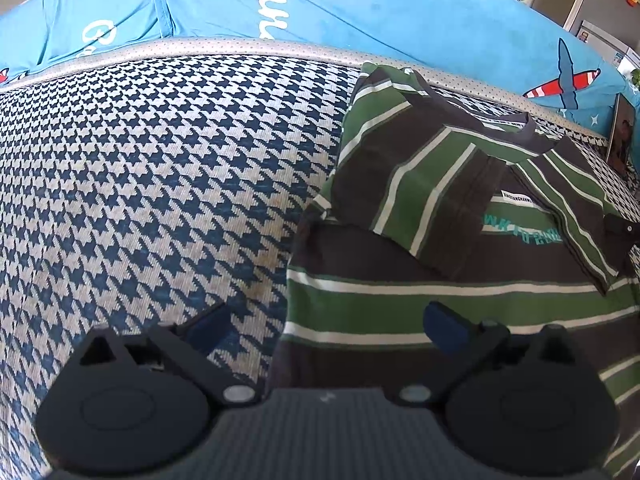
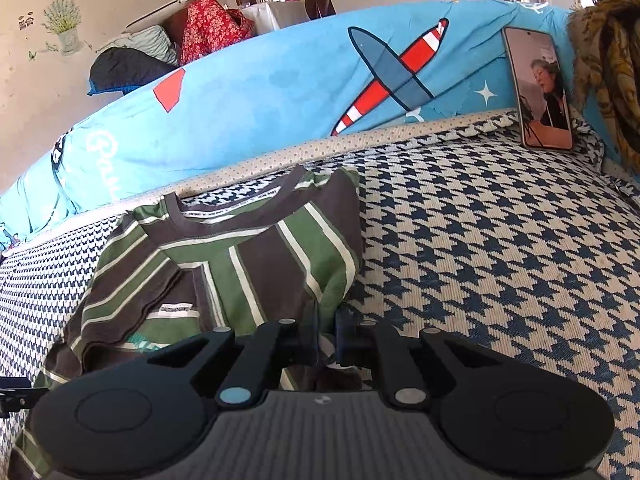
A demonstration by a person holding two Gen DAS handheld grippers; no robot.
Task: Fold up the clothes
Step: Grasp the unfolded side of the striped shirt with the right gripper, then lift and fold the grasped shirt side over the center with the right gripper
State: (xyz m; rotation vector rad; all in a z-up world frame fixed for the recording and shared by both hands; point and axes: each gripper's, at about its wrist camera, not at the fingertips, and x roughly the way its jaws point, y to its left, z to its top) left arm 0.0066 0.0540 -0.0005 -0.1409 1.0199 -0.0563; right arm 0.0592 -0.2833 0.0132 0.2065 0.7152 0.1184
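Left tongs (image 1: 326, 326) spread wide, blue-padded fingers (image 1: 446, 328) far apart, gripping nothing, held low and pointing forward. Right tongs (image 2: 328, 338) drawn nearly together, fingers (image 2: 343, 334) pinched on a fold of cloth between them, linkage arms angled inward, held low and level. Tip of the right tongs just visible at the far edge of the left wrist view.
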